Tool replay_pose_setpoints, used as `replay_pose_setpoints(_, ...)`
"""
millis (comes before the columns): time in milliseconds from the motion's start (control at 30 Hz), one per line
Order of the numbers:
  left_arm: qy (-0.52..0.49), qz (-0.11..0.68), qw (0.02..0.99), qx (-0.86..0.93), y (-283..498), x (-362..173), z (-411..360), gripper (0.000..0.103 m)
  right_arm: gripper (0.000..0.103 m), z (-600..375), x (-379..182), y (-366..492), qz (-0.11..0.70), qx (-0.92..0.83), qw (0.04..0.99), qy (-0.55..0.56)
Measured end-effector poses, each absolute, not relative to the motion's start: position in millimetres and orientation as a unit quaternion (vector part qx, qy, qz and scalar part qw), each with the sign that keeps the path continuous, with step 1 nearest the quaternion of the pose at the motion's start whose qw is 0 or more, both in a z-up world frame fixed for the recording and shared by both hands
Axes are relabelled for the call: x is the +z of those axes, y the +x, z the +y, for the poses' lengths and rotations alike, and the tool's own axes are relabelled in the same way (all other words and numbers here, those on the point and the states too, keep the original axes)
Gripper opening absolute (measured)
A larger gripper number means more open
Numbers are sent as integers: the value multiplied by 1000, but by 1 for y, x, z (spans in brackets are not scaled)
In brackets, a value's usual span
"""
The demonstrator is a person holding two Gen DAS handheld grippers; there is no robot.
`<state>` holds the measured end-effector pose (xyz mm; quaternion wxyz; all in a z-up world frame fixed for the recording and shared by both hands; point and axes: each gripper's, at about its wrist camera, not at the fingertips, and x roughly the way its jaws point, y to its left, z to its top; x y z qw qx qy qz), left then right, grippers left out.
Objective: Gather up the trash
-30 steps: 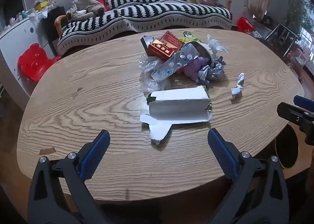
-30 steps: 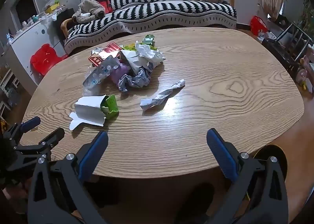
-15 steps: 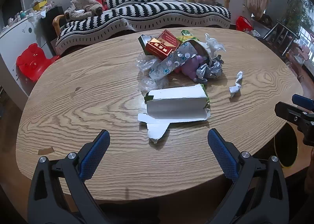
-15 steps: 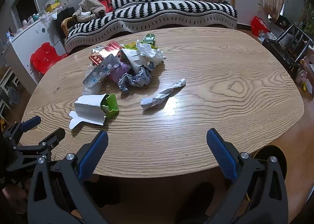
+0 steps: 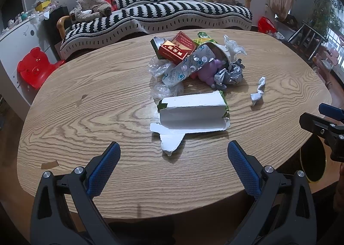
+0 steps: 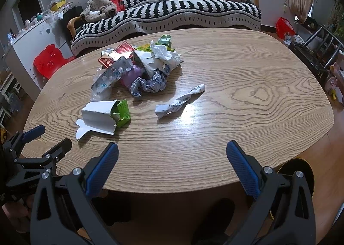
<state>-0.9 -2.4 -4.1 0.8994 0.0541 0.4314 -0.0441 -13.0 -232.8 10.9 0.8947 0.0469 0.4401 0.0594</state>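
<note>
Wood-grain table (image 5: 86, 116), oval, carries a heap of trash near its middle, with a striped sofa (image 5: 163, 15) behind it. Nearest the left gripper (image 5: 172, 150) lies a torn white carton (image 5: 191, 109) with a green end, one flap spread flat on the wood toward the gripper. Past it the pile holds a red box (image 5: 174, 50), a blister pack (image 5: 187, 67), a purple toy (image 5: 207, 72), crumpled foil (image 5: 229, 74) and clear plastic wrap (image 5: 159, 67). A twisted paper slip (image 5: 258, 91) lies apart, to the pile's right. The left gripper hovers over the near edge, jaws spread wide and holding nothing; the carton's flap sits just ahead between its fingers. The right gripper (image 6: 172, 151) hovers over the near edge as well, jaws wide apart and empty, with the slip (image 6: 180, 101) ahead of it. A red stool (image 6: 50, 61) stands on the floor to the table's left.
</note>
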Motion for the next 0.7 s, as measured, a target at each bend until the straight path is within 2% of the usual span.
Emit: replay_pose_setpoints(700, 55, 433, 898, -46, -2, -5, -4, 97, 97, -233, 10, -13, 442, 60, 894, 48)
